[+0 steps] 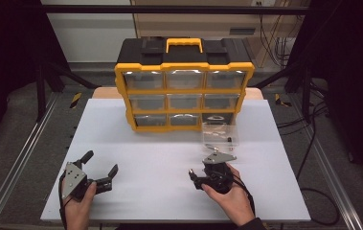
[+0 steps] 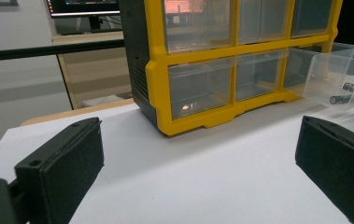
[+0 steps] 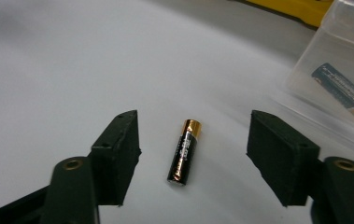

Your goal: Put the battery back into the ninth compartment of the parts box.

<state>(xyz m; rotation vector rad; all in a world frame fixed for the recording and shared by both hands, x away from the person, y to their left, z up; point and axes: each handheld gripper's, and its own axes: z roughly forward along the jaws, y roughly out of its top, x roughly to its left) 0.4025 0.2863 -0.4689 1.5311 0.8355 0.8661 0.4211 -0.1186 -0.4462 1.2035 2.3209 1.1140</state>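
Both claws rest on the white table point(image 1: 169, 158) — right claw point(image 1: 202, 165) beside the clear drawer point(image 1: 220, 134).

3 cameras cover 1 white table point(image 1: 169, 158). The high view looks forward and down from above the person's side, taking in the whole tabletop and the yellow drawer cabinet point(image 1: 184, 86) at the back. The left gripper view sits low (almost at table level), facing that cabinet point(image 2: 202, 56) close up. The right gripper view points steeply down, very near a battery point(image 3: 185, 151). All 3 share the clear drawer point(image 1: 221, 135) standing on the table.
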